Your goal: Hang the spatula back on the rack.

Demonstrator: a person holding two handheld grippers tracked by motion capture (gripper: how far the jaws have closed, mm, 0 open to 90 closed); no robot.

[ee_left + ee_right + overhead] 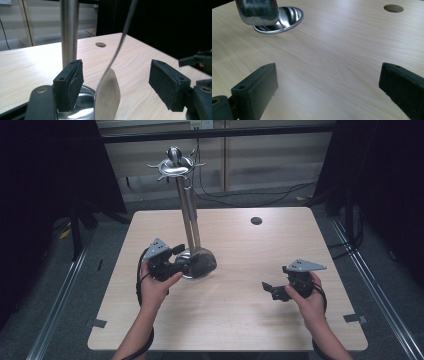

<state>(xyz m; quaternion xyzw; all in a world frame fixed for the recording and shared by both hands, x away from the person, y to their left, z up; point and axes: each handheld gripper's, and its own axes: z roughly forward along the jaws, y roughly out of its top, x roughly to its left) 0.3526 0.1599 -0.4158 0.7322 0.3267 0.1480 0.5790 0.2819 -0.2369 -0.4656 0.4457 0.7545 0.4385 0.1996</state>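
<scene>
A steel utensil stand [175, 166] rises on a thin pole [186, 217] from a round base [206, 266] left of the table's middle. A flat-bladed steel utensil [107, 97] hangs from the stand's top, its blade just above the base. My left gripper [186, 262] is open at the base, and in the left gripper view the blade hangs between the pads [71, 85] without touching them, beside the pole [69, 32]. My right gripper [270, 290] is open over bare table at the right. In the right gripper view [328, 87] nothing lies between the jaws, with the blade [257, 11] and base [287, 21] farther off.
The wooden table [235, 320] has a round cable hole [256, 220] at its back right. Black curtains and stand legs flank the table, and cables lie on the floor behind it. The right gripper [197, 60] also appears at the edge of the left gripper view.
</scene>
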